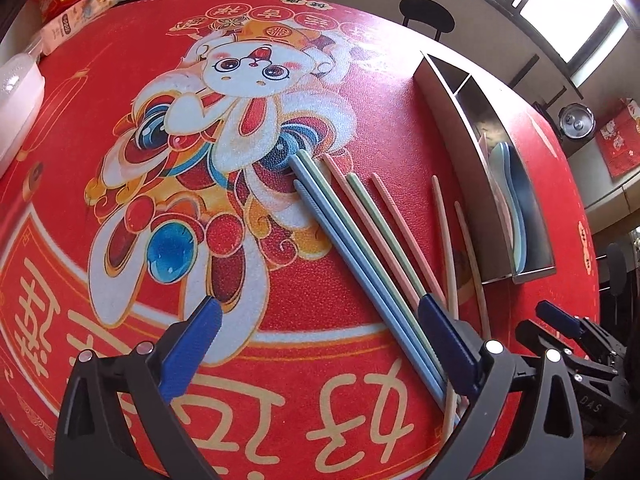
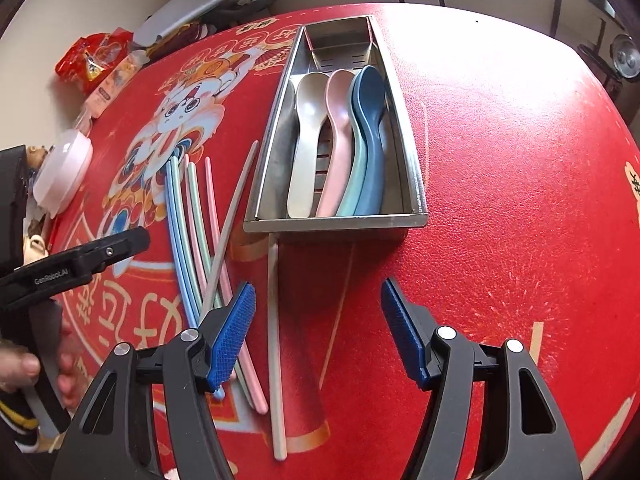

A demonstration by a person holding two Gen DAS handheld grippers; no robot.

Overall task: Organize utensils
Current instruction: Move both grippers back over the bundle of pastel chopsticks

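Red festive tablecloth (image 1: 360, 40) under a window (image 1: 568, 4); both jaws wide, empty.

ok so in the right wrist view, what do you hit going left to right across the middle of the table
white lidded container → blue chopsticks → green chopsticks → pink chopstick → metal tray wall, and inside it: beige spoon → pink spoon → light blue spoon → dark blue spoon

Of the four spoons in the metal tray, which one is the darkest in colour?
The dark blue spoon, at the right end of the row in the metal tray; the others are beige, pink and light teal.
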